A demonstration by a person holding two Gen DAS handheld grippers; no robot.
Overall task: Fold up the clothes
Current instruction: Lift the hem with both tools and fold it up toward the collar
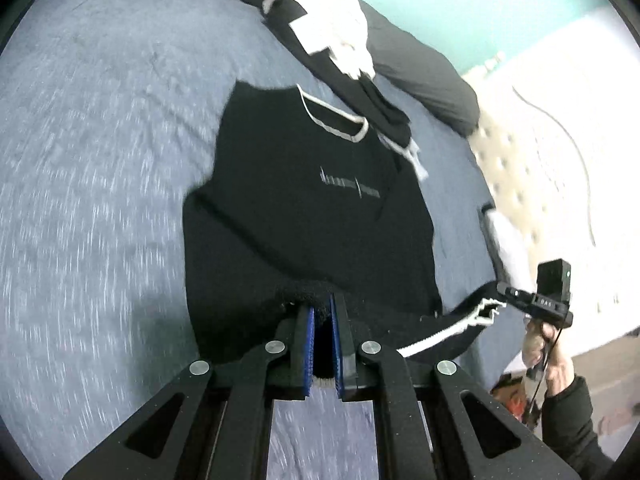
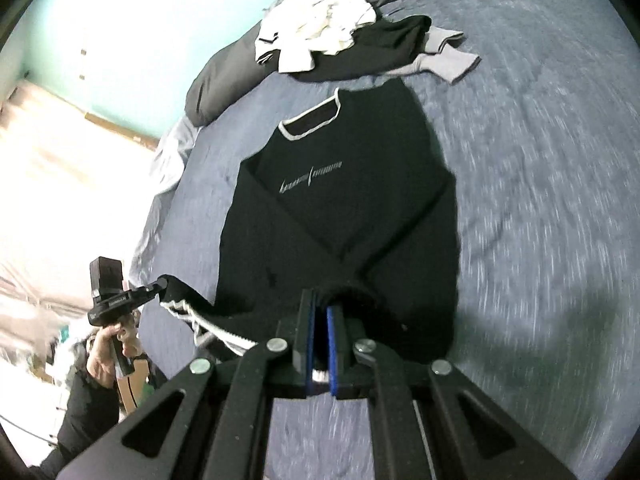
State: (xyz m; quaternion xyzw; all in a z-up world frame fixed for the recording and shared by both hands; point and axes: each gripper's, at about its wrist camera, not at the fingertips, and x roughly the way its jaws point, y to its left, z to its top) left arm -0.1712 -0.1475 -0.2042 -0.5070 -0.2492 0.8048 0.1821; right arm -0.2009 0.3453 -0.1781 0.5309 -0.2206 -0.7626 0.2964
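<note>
Fold the black sweater (image 1: 304,208) bottom to top: carry its lower edge up and over toward the white-trimmed collar (image 1: 336,118), keeping both corners level and evenly apart so the hem stays taut and lands square. Keep the lift low enough that the chest stays flat on the blue bedspread (image 1: 100,160), and set the hem down just short of the collar before letting go. Watch for the striped cuff (image 1: 452,328) hanging loose near the right corner; likely to slip out and spoil the fold unless tucked in. Left gripper (image 1: 323,308) clamped tight on a bunch of the black hem, blue pads pressed onto the cloth with almost no gap. Right gripper (image 2: 320,308) clamped the same way on the hem at the other corner. Both tilted steeply down and forward, pointing along the sweater toward the collar, side by side and well apart, each held from below by a hand on its grip: right hand (image 1: 540,356) at the right edge of the left view, left hand (image 2: 112,348) at the left edge of the right view, dark sleeves behind. Sweater face up, chest print showing, sleeves folded in across the body, lower edge raised off the bed. Heap of unfolded black and white clothes (image 2: 332,36) beyond the collar, against a dark pillow (image 2: 224,80).
</note>
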